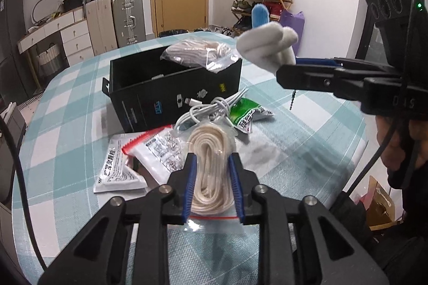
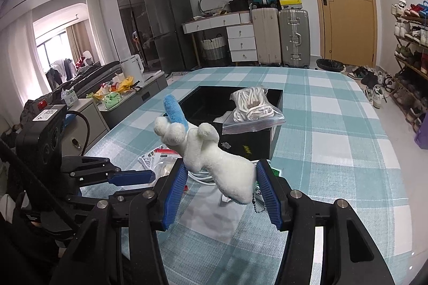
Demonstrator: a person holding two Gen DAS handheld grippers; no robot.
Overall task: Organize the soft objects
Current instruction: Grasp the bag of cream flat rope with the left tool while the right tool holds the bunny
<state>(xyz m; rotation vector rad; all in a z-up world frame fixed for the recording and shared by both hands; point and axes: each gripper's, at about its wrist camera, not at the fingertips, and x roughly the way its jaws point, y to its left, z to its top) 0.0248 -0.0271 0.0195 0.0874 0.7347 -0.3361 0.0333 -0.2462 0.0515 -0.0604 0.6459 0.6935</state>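
Plush toy (image 2: 214, 162): white with a blue ear, held in the air above the table, its head pointing toward 11 o'clock in the right wrist view; a bead chain hangs from its lower end.
Right gripper (image 2: 223, 191): jaws partly apart, the toy between the blue pads; whether both pads press it I cannot tell.
Bagged cord (image 1: 211, 172): a cream coil in a clear zip bag, lying on the table at 6 o'clock in the left wrist view.
Left gripper (image 1: 212, 187): jaws half open around the coil, one pad on each side; a firm grip is not evident.
Black box (image 1: 171, 95): open, at 12 o'clock beyond the coil; a second bagged cord (image 1: 199, 54) rests on its far corner.
Loose items: white cable (image 1: 211, 108), green packet (image 1: 246, 115), white sachets (image 1: 133, 162), all just in front of the box.
Tablecloth (image 1: 67, 103): teal check.
Progress: early, by my reading; one bag at the box, with the toy, the coil and the loose items left.
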